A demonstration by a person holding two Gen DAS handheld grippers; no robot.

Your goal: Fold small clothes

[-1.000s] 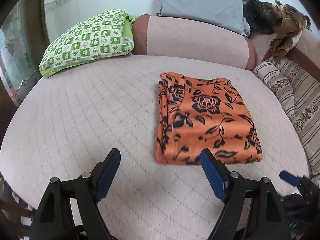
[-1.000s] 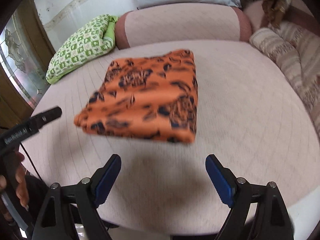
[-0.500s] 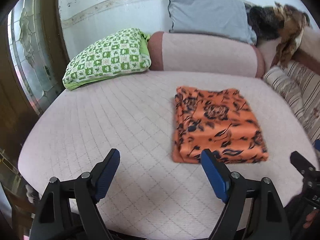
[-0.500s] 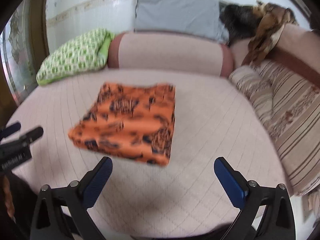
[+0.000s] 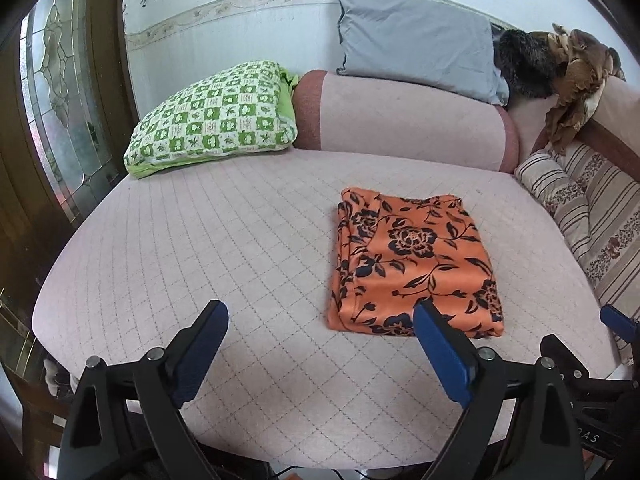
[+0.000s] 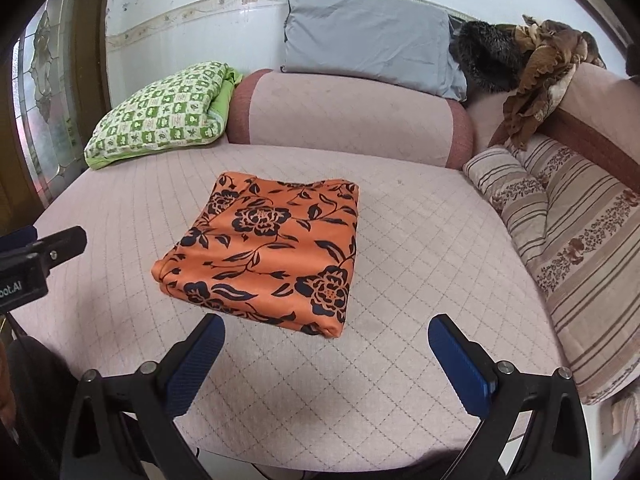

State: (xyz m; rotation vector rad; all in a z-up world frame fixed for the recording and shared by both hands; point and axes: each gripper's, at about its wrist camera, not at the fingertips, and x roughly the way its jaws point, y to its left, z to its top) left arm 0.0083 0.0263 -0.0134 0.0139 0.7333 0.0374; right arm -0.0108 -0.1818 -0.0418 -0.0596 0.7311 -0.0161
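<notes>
An orange garment with a black flower print [image 5: 412,264] lies folded into a neat rectangle on the pink quilted bed [image 5: 240,248]. It also shows in the right wrist view [image 6: 268,248]. My left gripper [image 5: 320,320] is open and empty, held above the bed's near edge, short of the garment. My right gripper [image 6: 326,336] is open and empty, just short of the garment's near edge. The tip of the right gripper shows at the right edge of the left wrist view [image 5: 616,320]. The left gripper shows at the left edge of the right wrist view [image 6: 36,256].
A green patterned pillow [image 5: 216,120] lies at the back left. A pink bolster [image 5: 404,120] with a grey pillow [image 5: 416,40] on it runs along the wall. Striped cushions [image 6: 568,240] and brown cloth [image 6: 536,72] lie at the right. A glass door [image 5: 52,120] stands left.
Both grippers have pulled back and risen away from the folded garment, so it looks smaller and farther off. The garment has not moved. Both grippers stayed open.
</notes>
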